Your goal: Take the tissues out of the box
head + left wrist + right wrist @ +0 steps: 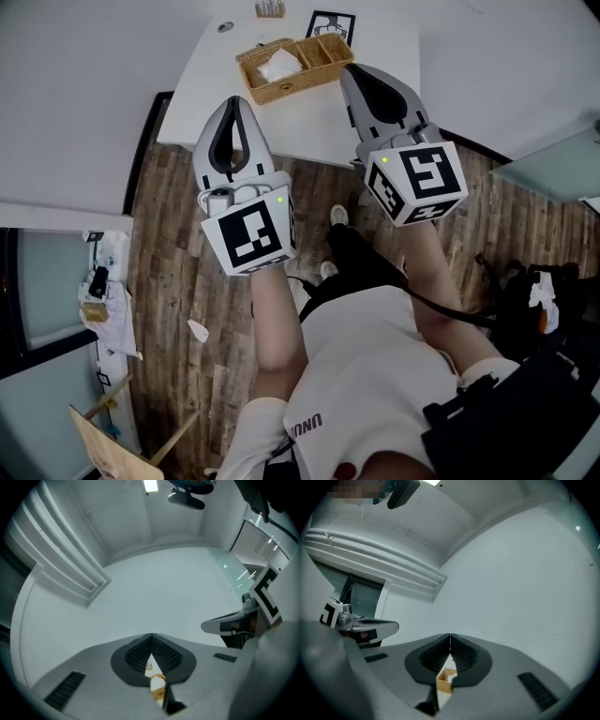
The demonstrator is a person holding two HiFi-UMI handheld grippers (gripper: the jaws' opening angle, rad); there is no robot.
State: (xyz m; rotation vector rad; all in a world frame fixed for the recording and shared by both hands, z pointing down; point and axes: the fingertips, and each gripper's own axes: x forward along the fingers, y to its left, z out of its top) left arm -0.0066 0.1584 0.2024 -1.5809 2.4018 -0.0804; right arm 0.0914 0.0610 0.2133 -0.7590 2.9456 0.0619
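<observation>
Fingers (133,657) of the left gripper (152,635) are clenched: the dark ribbed pads meet at the tips and hold nothing, and only a narrow slit is open lower down. Fingers (465,656) of the right gripper (450,635) are likewise pressed tip to tip and empty. The two pairs sit side by side, well apart from each other, over the near edge of a white tabletop (202,94).

Edges and room: the near edge of the tabletop runs beneath both pairs of fingers. Its left edge lies well to the left of the left fingers, with bare white surface between. Ahead of the tips, both gripper views show plain white wall. Wooden floor (178,281) lies below and behind the fingers.

Task's thing: a wicker box (281,91) with three compartments stands on the tabletop, ahead of the fingers and between the two pairs, nearer the right pair. In the head view the right tips overlap the box's right end, and the left tips stop short of its near wall. White tissues (278,66) lie in the largest compartment, the one nearest the left fingers. Through each slit a piece of the box shows below the tips, apart from the pads. A black-and-white printed card (330,23) lies beyond the box.
</observation>
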